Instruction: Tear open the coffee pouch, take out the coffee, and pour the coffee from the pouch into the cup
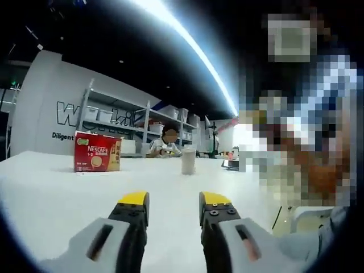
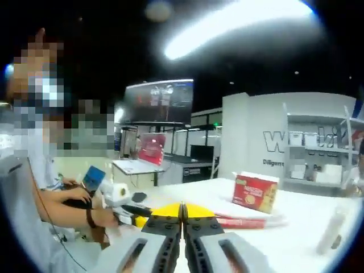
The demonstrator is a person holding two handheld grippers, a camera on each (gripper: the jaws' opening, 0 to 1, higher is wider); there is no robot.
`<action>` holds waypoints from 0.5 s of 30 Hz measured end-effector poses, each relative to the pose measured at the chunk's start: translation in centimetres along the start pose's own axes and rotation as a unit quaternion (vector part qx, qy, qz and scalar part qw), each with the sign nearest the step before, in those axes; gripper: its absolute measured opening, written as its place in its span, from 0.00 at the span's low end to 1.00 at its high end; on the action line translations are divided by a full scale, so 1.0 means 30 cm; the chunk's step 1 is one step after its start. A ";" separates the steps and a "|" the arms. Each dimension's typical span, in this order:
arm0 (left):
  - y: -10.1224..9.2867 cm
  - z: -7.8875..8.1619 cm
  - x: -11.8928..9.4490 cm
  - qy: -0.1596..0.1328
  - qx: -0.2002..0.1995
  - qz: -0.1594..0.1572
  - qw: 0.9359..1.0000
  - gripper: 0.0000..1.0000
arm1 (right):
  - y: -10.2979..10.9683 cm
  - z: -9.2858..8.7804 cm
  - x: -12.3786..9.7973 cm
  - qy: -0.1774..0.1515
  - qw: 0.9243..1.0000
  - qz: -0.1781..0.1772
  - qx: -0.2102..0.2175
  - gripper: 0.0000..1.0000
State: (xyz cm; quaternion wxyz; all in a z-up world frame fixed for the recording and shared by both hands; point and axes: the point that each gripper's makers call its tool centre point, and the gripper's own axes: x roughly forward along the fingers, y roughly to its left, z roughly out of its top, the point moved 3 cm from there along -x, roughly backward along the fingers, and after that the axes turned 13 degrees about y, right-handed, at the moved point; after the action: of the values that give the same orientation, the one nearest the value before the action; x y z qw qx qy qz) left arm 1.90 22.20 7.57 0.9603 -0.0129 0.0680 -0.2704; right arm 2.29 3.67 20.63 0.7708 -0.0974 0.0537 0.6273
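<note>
Red box: a coffee box (image 1: 97, 152) stands upright toward the far left edge of the white tabletop (image 1: 51, 193); no loose pouch visible.
Cup: a pale cup (image 1: 188, 161) stands near the far edge, well apart from the box.
Handling: pouches are probably light, thin, slippery; best pinched at a top corner.
Left gripper (image 1: 173, 207): released, jaws apart, empty.
Right gripper (image 2: 182, 211): clenched, nothing visibly held.
Nearby: a seated person's hand (image 2: 77, 194) beside the tabletop's edge; shelves (image 1: 122, 116) behind.

Pretty bright overall, ceiling light strip (image 1: 187, 42) blows out into glare (smeared in the right gripper view), edges bend fisheye-style, white table (image 1: 51, 187) looks washed out.
</note>
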 end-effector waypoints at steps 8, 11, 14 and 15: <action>-0.002 -0.006 -0.002 0.003 0.003 -0.002 1.000 0.37 | -0.022 -0.031 0.012 0.012 1.000 -0.026 -0.008 0.01; -0.001 -0.010 0.000 0.007 0.004 -0.003 1.000 0.37 | -0.058 -0.068 0.016 0.030 0.999 -0.041 -0.003 0.01; 0.006 -0.012 0.000 0.007 0.006 -0.003 1.000 0.36 | 0.009 -0.033 0.014 0.017 1.000 -0.017 -0.015 0.01; 0.007 -0.011 0.000 0.007 0.006 -0.002 1.000 0.36 | 0.038 -0.017 0.020 0.002 1.000 0.002 -0.008 0.01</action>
State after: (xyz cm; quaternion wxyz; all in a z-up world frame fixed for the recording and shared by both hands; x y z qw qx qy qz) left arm 1.98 22.38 7.22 0.9592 -0.0057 0.0727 -0.2732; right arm 1.32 4.37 19.92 0.7687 -0.1049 0.0505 0.6290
